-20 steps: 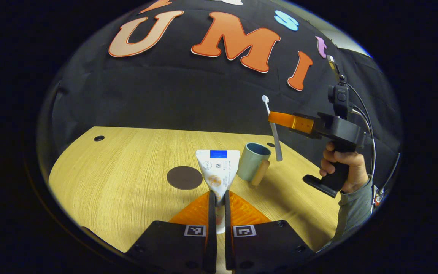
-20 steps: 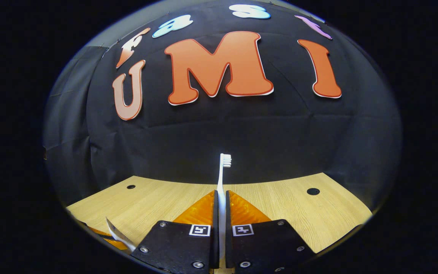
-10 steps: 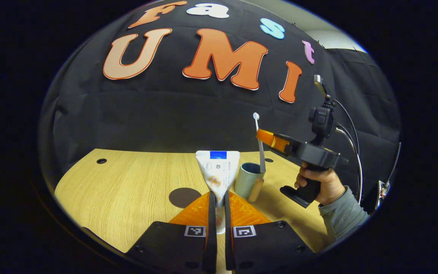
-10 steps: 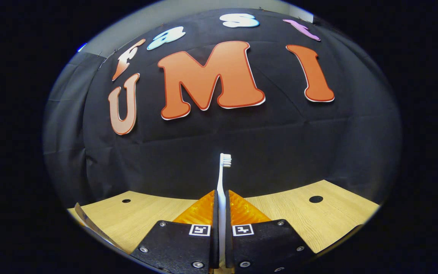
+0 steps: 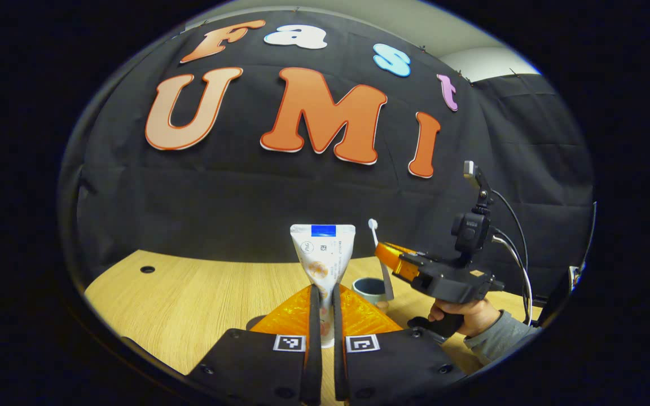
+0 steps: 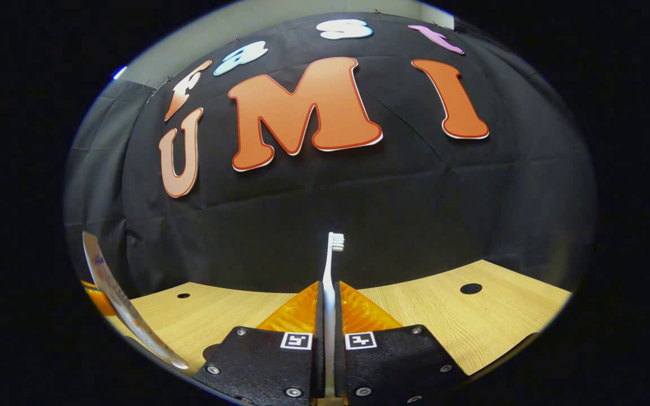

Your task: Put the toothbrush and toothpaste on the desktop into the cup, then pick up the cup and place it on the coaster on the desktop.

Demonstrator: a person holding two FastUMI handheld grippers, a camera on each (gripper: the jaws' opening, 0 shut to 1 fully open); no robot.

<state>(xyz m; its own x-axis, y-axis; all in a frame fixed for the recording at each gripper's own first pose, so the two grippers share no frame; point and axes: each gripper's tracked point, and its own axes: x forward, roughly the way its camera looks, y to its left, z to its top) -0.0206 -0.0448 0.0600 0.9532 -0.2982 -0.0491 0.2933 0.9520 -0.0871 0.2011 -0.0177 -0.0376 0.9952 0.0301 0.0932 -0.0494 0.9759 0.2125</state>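
Both claws are loaded — the left claw (image 5: pixel 323 307) is clamped on the toothpaste (image 5: pixel 323 254), tube standing up, and the right claw (image 6: pixel 328 316) pinches the toothbrush (image 6: pixel 332 265), bristles up. In the left gripper view its handle end hangs right at the cup (image 5: pixel 371 288) on the bench (image 5: pixel 189 299). I'd lower it straight and let go only once it's inside — a tilt could tip the cup. Tube print's too small to read.

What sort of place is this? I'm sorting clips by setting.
Likely a staged recording booth, not a bathroom: black cloth wall, a bare wooden desktop with drilled holes, and a cabled hand-held gripper carrying a toothbrush.
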